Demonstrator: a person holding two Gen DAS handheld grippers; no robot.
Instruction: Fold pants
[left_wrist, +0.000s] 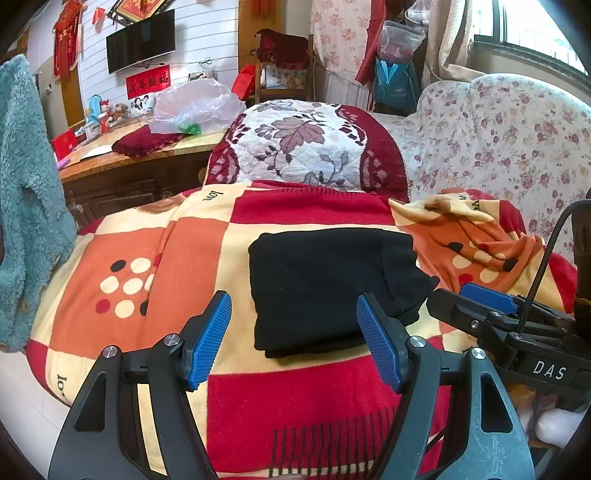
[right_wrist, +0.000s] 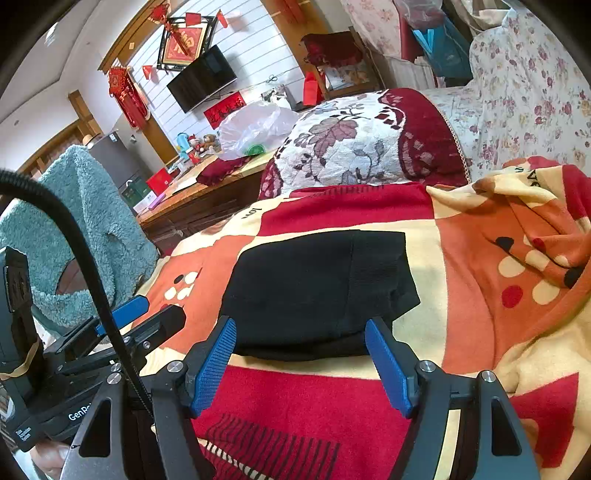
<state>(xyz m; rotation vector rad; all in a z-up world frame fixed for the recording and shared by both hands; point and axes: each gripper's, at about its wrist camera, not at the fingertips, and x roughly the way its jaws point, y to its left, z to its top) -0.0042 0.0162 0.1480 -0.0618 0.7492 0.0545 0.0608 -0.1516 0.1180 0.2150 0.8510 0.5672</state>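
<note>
The black pants (left_wrist: 325, 284) lie folded into a compact rectangle on the red, orange and cream checked blanket (left_wrist: 155, 251). They also show in the right wrist view (right_wrist: 317, 288). My left gripper (left_wrist: 295, 332) is open and empty, just short of the near edge of the pants. My right gripper (right_wrist: 301, 354) is open and empty, also at the near edge of the pants. The right gripper shows at the right of the left wrist view (left_wrist: 491, 310). The left gripper shows at the left of the right wrist view (right_wrist: 140, 317).
A bunched blanket corner (left_wrist: 476, 236) lies right of the pants. A quilted leaf-pattern cushion (left_wrist: 306, 147) stands behind. A teal fleece garment (left_wrist: 26, 206) hangs at the left. A wooden table (left_wrist: 147, 151) with a plastic bag (left_wrist: 195, 103) is at back left. A floral sofa (left_wrist: 498, 140) is at right.
</note>
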